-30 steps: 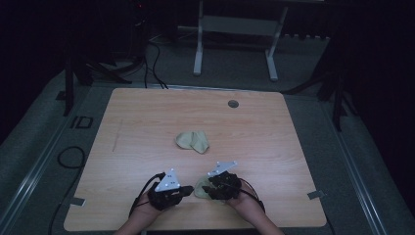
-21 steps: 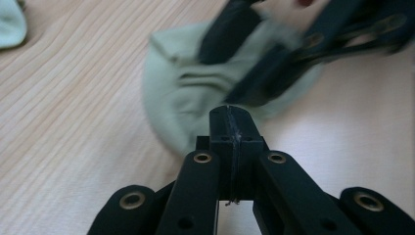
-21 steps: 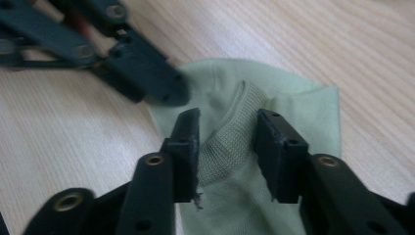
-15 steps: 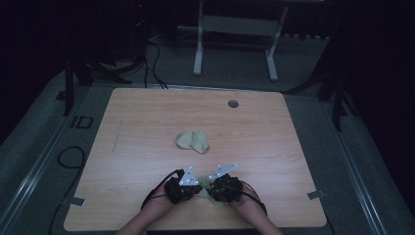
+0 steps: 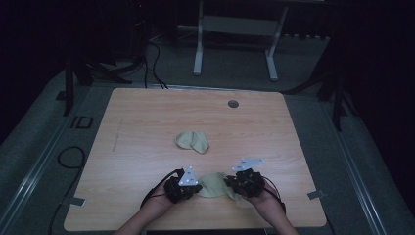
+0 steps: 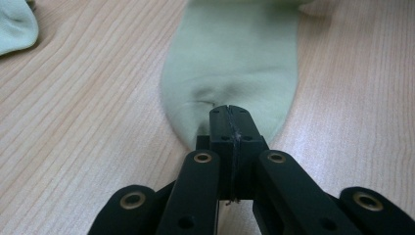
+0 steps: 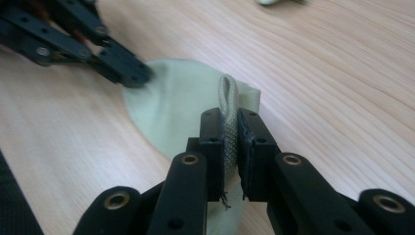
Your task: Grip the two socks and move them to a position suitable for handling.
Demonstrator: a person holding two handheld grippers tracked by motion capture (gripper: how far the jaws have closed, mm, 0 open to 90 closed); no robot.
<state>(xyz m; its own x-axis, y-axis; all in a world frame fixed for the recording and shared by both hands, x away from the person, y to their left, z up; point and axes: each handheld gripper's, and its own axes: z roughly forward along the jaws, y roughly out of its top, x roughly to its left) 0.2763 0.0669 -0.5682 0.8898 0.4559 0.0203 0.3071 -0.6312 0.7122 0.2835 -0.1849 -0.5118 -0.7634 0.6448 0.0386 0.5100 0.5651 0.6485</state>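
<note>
A pale green sock [image 5: 214, 185] lies flat near the table's front edge, stretched between my two grippers. My left gripper [image 5: 195, 187] is shut on its rounded toe end; the left gripper view shows the jaws [image 6: 230, 122] pinched together on the fabric [image 6: 230, 58]. My right gripper [image 5: 231, 183] holds the other end. There the jaws [image 7: 230, 134] have just been closing, and a ribbed fold of the sock [image 7: 171, 105] stands up between the pads. The left gripper [image 7: 122, 68] also appears at the upper left of the right gripper view. A second, crumpled sock [image 5: 192, 141] lies at mid-table.
The wooden table [image 5: 147, 122] has a round cable hole [image 5: 233, 104] near its far edge. The crumpled sock [image 6: 14, 24] also shows at the top left of the left gripper view. Dark floor, cables and a white stand [image 5: 235, 34] lie beyond the table.
The left gripper first shifted right to the sock and then stayed. The right gripper closed on the sock's edge and drew away to the right, spreading the sock out between them.
</note>
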